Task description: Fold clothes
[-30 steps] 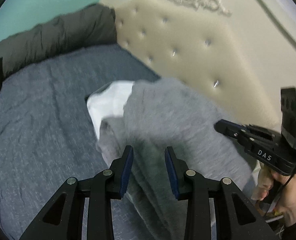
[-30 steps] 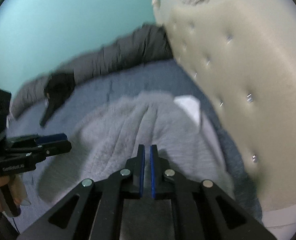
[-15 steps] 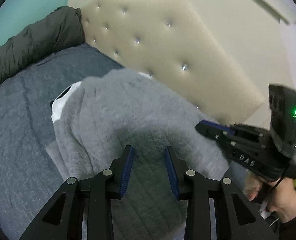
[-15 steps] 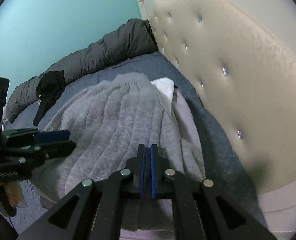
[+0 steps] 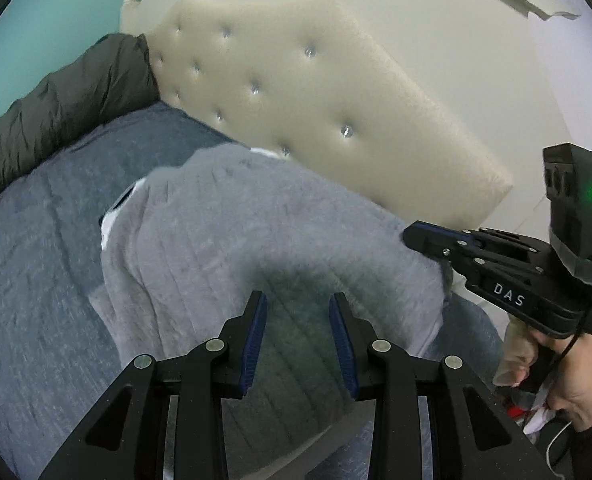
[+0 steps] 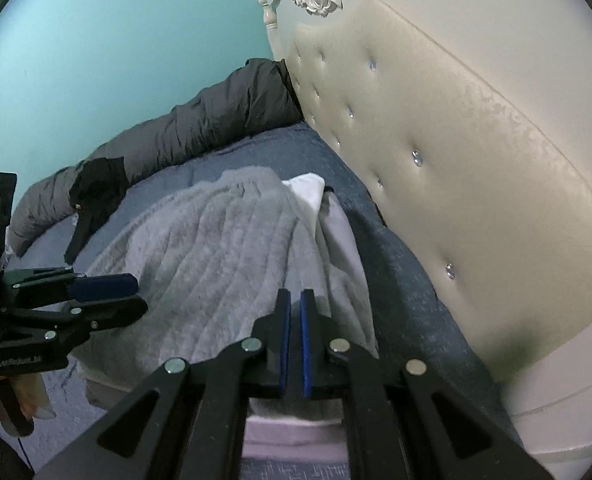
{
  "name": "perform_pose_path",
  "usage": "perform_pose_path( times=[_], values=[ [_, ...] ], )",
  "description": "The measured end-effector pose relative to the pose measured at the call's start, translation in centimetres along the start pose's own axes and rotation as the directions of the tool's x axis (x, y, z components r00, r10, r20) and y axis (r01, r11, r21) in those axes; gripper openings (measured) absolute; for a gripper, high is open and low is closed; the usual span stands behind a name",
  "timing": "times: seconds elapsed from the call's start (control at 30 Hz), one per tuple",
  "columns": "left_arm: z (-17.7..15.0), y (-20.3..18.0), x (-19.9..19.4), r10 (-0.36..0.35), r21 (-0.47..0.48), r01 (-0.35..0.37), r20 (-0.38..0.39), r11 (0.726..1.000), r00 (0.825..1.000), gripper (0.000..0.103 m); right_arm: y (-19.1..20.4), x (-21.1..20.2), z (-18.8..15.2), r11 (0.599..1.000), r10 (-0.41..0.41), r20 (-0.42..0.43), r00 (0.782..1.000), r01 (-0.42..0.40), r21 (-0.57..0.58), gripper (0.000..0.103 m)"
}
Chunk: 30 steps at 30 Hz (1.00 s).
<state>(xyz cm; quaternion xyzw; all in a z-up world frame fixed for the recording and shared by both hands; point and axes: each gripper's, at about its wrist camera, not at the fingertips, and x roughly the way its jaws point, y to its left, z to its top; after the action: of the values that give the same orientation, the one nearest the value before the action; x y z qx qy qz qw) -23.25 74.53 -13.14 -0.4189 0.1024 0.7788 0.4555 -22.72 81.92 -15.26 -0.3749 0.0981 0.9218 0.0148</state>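
Headboard panel of cream tufted upholstery (image 5: 336, 92) fills the upper left-wrist view, with a dark grey puffy duvet roll (image 5: 56, 112) to its left along the teal wall. Below the headboard, on the blue-grey bedspread (image 5: 28, 280), lies the fluffy light grey ribbed garment (image 5: 236, 240), spread wide over a white cloth edge (image 5: 106, 228). The left gripper (image 5: 296, 336) hovers over it, jaws wide apart and empty. The right gripper (image 5: 420, 236) touches the garment's right edge. Compared with half a second ago, the camera sits further back and the garment lies flatter.

From the right wrist, the headboard (image 6: 456, 152) runs along the right, the grey garment (image 6: 224, 264) beside it. The right gripper (image 6: 294, 320) shows jaws nearly closed, a narrow gap, whether fabric is pinched I cannot tell.
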Motion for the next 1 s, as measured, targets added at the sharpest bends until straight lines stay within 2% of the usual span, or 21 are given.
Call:
perform_pose_path(
  times=[0.2,0.3,0.5,1.0],
  values=[
    [-1.3,0.1,1.0,0.001,-0.025,-0.002,-0.005,1.0,1.0,0.036,-0.2,1.7,-1.8,1.0,-0.019,-0.034,0.999,0.02,0.019,0.003],
    [-1.9,0.1,1.3,0.005,-0.035,-0.005,-0.004,0.999,1.0,0.036,-0.6,1.1,-2.1,0.998,-0.008,-0.014,1.0,0.009,0.065,0.003],
    [-1.8,0.4,-1.4,0.018,-0.059,-0.016,0.039,0.998,0.999,0.036,0.2,-2.1,-1.8,0.997,-0.024,0.055,0.998,0.02,0.071,0.003],
    [-3.3,2.2,-10.2,0.062,-0.104,-0.05,0.116,0.993,0.991,0.036,3.2,-8.4,-2.3,0.995,-0.035,0.118,0.992,0.024,0.094,0.003]
  ],
)
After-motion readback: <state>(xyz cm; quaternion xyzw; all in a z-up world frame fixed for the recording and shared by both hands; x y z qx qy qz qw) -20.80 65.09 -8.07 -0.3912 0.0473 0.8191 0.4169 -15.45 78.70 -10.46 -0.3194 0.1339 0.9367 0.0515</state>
